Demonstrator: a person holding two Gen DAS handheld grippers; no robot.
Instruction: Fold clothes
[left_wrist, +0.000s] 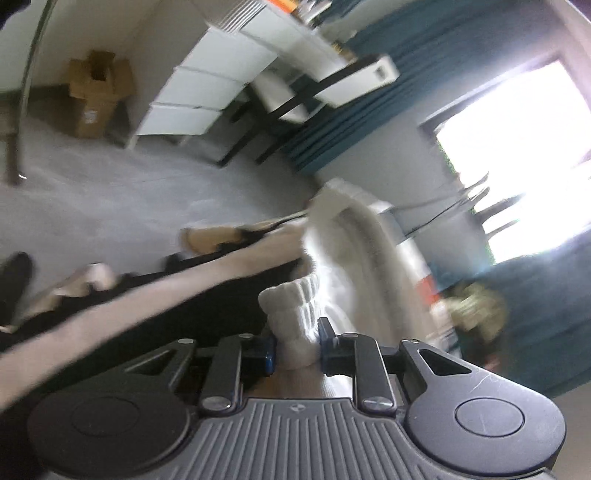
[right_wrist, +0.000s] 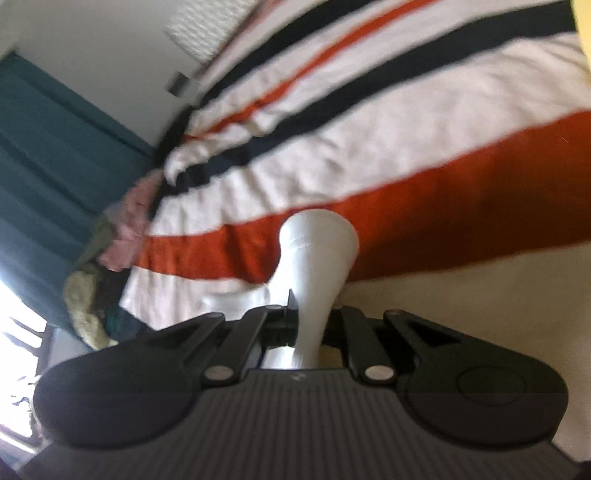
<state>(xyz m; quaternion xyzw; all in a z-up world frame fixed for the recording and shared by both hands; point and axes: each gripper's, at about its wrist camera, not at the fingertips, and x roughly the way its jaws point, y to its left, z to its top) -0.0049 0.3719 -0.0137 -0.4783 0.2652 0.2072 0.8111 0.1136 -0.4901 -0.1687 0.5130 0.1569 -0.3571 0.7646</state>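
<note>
In the left wrist view my left gripper (left_wrist: 297, 343) is shut on the ribbed cuff (left_wrist: 291, 302) of a white garment (left_wrist: 354, 251), which stretches up and away from the blue pads. A person's bare arm (left_wrist: 166, 295) runs from the lower left toward the far end of that cloth. In the right wrist view my right gripper (right_wrist: 314, 314) is shut on a smooth white end of fabric (right_wrist: 317, 243) that sticks out past the fingers, above a bedspread (right_wrist: 369, 129) striped red, white and navy. Both views are blurred.
A grey carpet (left_wrist: 110, 192) carries a cardboard box (left_wrist: 96, 96), a white drawer unit (left_wrist: 199, 96) and a black-legged table (left_wrist: 280, 103). Teal curtains (left_wrist: 369, 96) flank a bright window (left_wrist: 517, 147). A pile of pink and green clothes (right_wrist: 110, 236) lies at the bed's left edge.
</note>
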